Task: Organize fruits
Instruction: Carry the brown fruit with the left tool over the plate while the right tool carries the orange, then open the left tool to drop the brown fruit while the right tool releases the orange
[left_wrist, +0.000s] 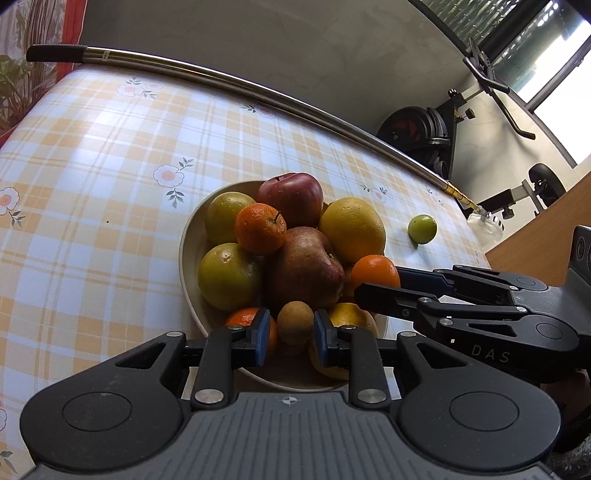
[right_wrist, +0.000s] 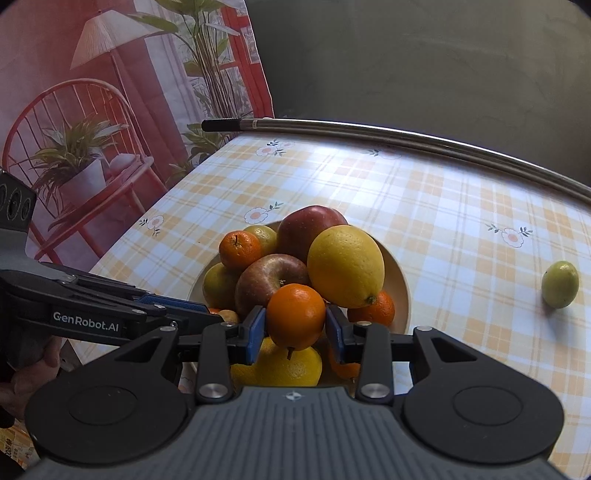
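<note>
Fruits: left hand-held gripper (left_wrist: 291, 334) clamps small brown fruit (left_wrist: 294, 322); right hand-held gripper (right_wrist: 295, 328) grasps mandarin (right_wrist: 295, 315).

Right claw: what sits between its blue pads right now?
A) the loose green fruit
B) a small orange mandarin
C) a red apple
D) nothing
B: in the right wrist view the right claw has both blue pads pressed against a small orange mandarin, just above the bowl.
</note>
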